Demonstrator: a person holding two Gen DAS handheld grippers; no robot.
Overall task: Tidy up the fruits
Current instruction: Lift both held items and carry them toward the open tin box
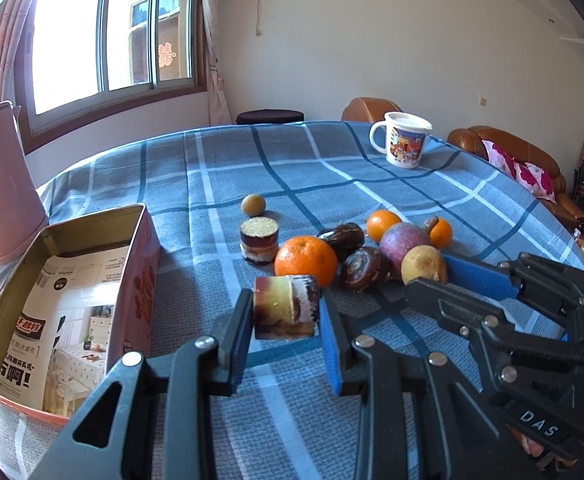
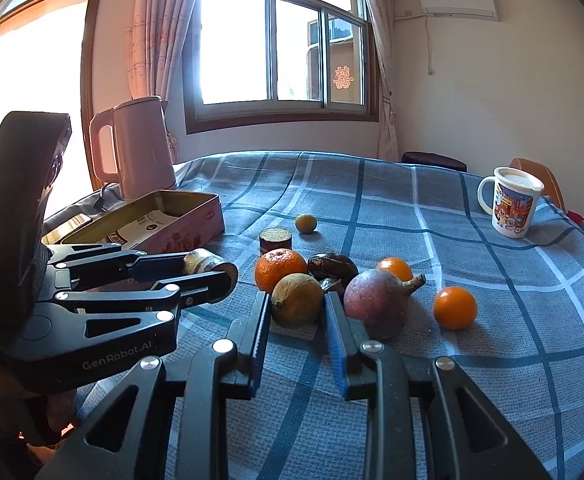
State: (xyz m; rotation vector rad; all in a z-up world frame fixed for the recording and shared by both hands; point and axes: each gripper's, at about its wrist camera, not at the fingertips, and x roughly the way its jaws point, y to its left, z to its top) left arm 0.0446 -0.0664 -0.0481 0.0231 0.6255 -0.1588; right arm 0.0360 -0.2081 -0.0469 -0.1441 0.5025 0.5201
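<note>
Pink kettle [image 2: 139, 148] & lidded mug [image 2: 512, 204] on checked tablecloth [image 2: 412, 208], nr window [image 2: 275, 44].

An open tin [image 1: 67, 280] sits left of the clustered fruit [image 1: 306, 260] on the table [image 1: 332, 160], with a mug [image 1: 404, 140] far behind.

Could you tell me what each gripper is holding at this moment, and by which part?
The left gripper clamps a short sugarcane piece across its two cut ends. The right gripper grips a yellowish-brown round fruit by its opposite sides.
</note>
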